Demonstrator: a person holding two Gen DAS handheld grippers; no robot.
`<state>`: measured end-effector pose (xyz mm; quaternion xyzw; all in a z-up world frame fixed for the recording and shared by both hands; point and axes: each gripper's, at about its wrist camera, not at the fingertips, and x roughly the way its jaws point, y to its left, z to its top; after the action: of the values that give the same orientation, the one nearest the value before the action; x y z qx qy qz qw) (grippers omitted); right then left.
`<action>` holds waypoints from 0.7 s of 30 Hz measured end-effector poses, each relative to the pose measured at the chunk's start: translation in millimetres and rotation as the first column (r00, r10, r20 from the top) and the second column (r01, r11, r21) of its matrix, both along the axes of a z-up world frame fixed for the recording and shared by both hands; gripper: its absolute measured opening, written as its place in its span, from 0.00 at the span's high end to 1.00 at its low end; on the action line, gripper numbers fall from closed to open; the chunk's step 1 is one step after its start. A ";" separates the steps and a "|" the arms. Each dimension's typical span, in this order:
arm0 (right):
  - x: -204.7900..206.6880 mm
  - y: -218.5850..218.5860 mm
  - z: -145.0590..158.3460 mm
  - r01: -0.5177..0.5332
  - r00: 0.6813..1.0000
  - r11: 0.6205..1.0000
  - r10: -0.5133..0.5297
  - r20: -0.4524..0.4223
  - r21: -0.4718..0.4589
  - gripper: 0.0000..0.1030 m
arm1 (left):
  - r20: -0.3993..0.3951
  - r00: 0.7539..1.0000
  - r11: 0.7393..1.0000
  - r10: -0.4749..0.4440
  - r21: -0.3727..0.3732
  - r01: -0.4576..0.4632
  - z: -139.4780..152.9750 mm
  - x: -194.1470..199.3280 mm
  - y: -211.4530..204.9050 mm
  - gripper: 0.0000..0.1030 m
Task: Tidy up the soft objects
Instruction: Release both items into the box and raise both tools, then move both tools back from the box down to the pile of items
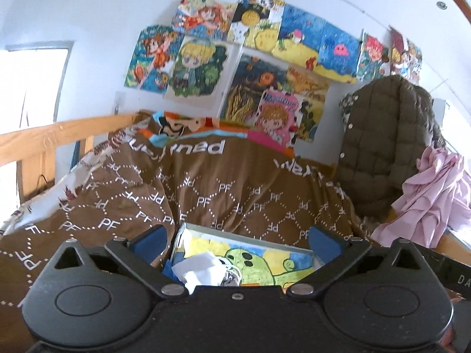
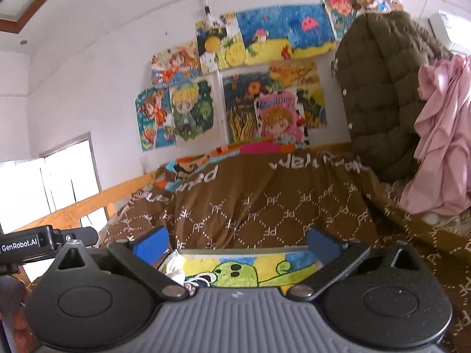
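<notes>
We hold our left gripper (image 1: 238, 239) low in the frame, its blue fingers (image 1: 151, 239) spread as wide as they go, with nothing clamped between them. Our right gripper (image 2: 237, 242) stands the same way, blue pads far apart and empty.

Just beyond and below both sets of fingers, at the lower centre of each view, sits a shallow box (image 1: 188, 229) whose visible face carries a crayon drawing of a green creature on yellow and blue. In its left part lie some soft things: a white crumpled cloth (image 1: 200, 272) and what looks like a patterned bit of fabric beside it, too hidden by the gripper body to tell apart. The right wrist view shows only a sliver of these white pieces (image 2: 176, 270) at the box's left end.

The box rests on a brown quilt (image 1: 223, 188) printed with white dotted diamonds and "PF" letters, filling the middle of the frame. At the right edge, a dark olive padded jacket (image 1: 379, 141) hangs upright, and a pink garment (image 1: 432, 197) is draped just beside it, touching its lower right side. Colourful drawings (image 1: 253, 58) cover the white wall in the upper centre. A wooden rail (image 1: 61, 135) crosses the left middle.
</notes>
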<state>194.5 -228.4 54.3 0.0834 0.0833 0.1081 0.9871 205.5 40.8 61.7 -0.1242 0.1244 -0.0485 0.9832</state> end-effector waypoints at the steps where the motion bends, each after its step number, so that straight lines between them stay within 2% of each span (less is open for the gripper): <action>1: -6.1 -0.3 0.6 0.003 1.000 1.000 -0.003 0.006 -0.005 0.00 | 0.009 1.000 1.000 0.001 0.003 -0.001 1.1 -6.0 -1.3 0.01; 9: -57.0 -2.7 -6.7 0.054 0.998 0.996 -0.053 0.024 -0.074 0.00 | 0.043 0.999 0.999 -0.021 0.035 0.019 -2.1 -51.2 -17.0 0.01; 13: -81.1 -3.6 -11.9 0.124 0.991 0.986 -0.118 0.055 -0.113 0.00 | 0.067 0.997 0.998 -0.040 0.060 0.036 -7.2 -71.0 -24.8 0.01; 17: -101.9 -2.5 -19.0 0.201 0.978 0.963 -0.189 0.082 -0.178 0.00 | 0.065 0.998 0.999 -0.024 0.028 0.022 -16.4 -87.5 -26.5 0.01; 21: -115.3 -6.7 -21.8 0.201 0.979 0.966 -0.192 0.067 -0.162 0.00 | 0.051 0.999 1.000 -0.004 0.025 0.003 -28.1 -100.5 -28.6 0.01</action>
<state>79.2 -235.1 32.5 0.0048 0.0586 0.0045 0.9983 105.0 12.2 33.7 -0.1107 0.1002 -0.0517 0.9874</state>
